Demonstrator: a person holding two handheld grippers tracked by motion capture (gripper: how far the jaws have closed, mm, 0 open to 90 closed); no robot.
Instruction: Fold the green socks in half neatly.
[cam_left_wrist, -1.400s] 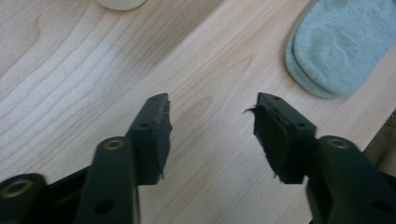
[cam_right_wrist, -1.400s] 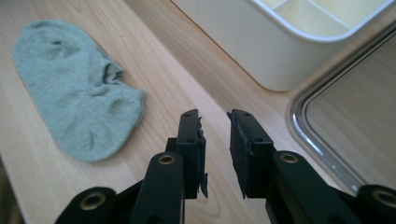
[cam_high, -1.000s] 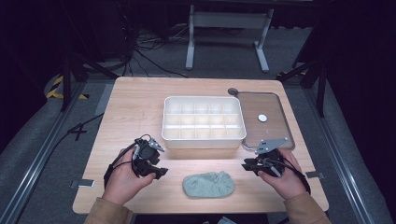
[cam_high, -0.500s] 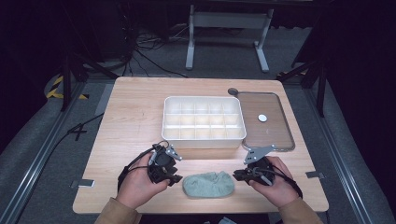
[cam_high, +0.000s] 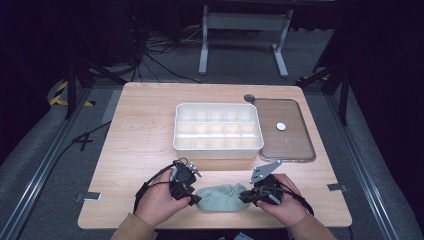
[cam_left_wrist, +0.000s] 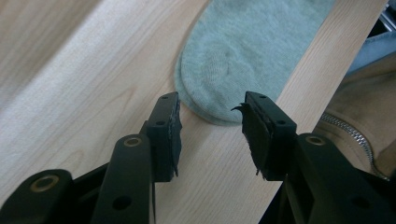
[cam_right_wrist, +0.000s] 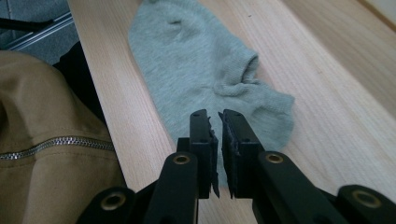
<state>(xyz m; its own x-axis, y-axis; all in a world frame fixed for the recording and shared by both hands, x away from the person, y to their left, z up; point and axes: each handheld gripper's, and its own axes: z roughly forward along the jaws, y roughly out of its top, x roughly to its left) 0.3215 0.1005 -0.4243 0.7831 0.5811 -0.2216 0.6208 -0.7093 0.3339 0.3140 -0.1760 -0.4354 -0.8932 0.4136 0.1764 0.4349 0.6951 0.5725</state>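
Note:
A pale grey-green ankle sock (cam_high: 222, 197) lies flat near the table's front edge, between the two hands. My left gripper (cam_high: 192, 200) sits at its left end. In the left gripper view the gripper (cam_left_wrist: 210, 105) is open, its jaws have just been opening, and they stand on either side of the sock's (cam_left_wrist: 243, 51) rounded toe edge without pressing it. My right gripper (cam_high: 244, 196) is at the sock's right end. In the right gripper view the gripper (cam_right_wrist: 219, 121) has just been closing and is shut to a thin slit over the sock's (cam_right_wrist: 196, 74) cuff end, with no fabric seen between the pads.
A white compartment box (cam_high: 218, 106) stands at mid-table. To its right lies a brown-tinted lid (cam_high: 295, 145) with a small white disc (cam_high: 281, 126) on it. The person's tan zipped jacket (cam_right_wrist: 42, 140) is close behind the front edge. Bare wood (cam_high: 145, 130) lies to the left.
Both hands have come inward and slightly toward the front edge, from either side of the sock to its two ends. The sock has not moved.

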